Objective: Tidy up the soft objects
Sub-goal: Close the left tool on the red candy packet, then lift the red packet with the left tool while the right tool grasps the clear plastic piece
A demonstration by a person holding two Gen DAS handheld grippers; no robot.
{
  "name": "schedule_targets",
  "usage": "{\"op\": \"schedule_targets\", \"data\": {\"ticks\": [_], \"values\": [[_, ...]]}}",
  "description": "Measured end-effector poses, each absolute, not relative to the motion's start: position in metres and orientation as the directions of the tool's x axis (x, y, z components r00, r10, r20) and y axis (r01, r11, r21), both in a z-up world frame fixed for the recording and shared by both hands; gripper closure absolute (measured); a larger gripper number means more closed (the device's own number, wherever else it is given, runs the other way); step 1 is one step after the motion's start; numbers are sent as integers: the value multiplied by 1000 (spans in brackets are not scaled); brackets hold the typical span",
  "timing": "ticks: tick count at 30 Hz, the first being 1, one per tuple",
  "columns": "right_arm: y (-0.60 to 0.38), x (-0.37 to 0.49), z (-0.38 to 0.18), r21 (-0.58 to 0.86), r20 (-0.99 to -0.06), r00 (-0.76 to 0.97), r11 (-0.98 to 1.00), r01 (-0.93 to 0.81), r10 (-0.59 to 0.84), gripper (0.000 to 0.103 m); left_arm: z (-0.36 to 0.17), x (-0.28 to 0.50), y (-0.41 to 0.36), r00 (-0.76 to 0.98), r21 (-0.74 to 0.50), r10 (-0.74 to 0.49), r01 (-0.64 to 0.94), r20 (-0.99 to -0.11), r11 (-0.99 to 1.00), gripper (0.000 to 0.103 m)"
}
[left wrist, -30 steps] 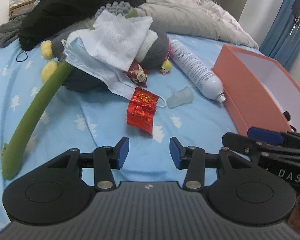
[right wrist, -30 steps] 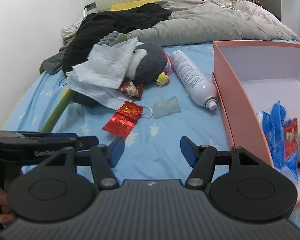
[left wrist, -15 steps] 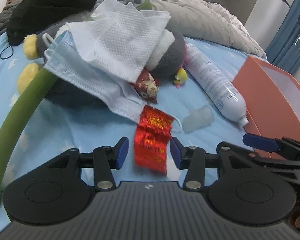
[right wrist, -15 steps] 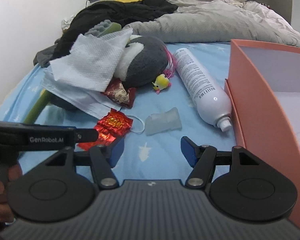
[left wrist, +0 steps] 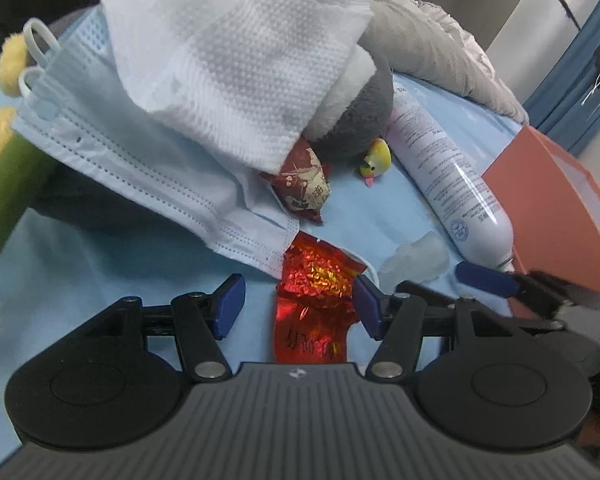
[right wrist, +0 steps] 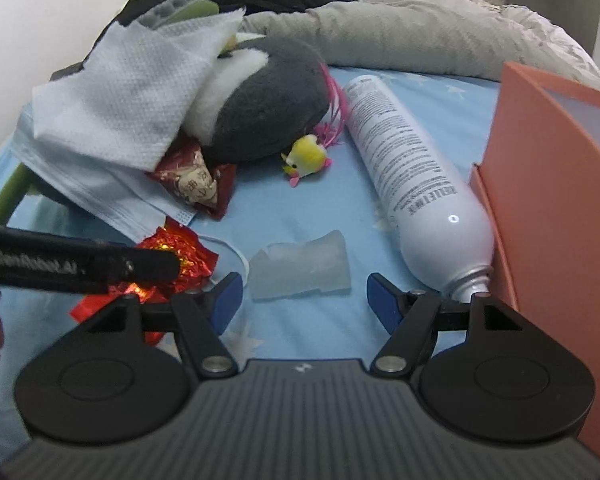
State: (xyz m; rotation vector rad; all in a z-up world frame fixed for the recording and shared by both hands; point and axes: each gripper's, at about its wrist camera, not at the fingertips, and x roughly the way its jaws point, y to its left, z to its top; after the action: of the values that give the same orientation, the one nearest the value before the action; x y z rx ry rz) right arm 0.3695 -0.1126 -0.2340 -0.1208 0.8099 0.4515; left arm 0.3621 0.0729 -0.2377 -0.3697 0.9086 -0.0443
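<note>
A shiny red foil wrapper (left wrist: 316,304) with gold print lies on a light-blue bed sheet (right wrist: 312,196) patterned with white stars. The plush (right wrist: 260,108) is grey and white; the box (right wrist: 552,184) is salmon-orange.

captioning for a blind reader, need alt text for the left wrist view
The open left gripper reaches over a blue bedsheet with a crinkled red foil packet between its fingers, not yet gripped. Behind lie a face mask, a white tissue on a grey plush toy, and a white bottle.
</note>
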Motion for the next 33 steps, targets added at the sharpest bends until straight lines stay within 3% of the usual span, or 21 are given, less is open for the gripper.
{"op": "schedule_targets", "data": {"ticks": [3,8,26,30,33], "values": [[-107,372,-240,40,-722,599,885,-464,347,32,-240,365,76,620,-363,-215,-121,-755,924,41],[-97,374,-247,1,-716,609,873,-488,341,30,-242,366,80,618,-404,-246,-128,-747,906,61],[-111,346,-222,47,-703,618,890,-454,352,58,-218,321,74,638,-389,-208,-156,-741,908,63],[-117,330,-213,58,-700,620,894,-445,354,61,-209,304,73,643,-390,-204,-160,-738,907,63],[-123,317,-208,79,-698,615,894,-442,366,76,-205,289,72,644,-399,-209,-162,-736,903,63]]}}
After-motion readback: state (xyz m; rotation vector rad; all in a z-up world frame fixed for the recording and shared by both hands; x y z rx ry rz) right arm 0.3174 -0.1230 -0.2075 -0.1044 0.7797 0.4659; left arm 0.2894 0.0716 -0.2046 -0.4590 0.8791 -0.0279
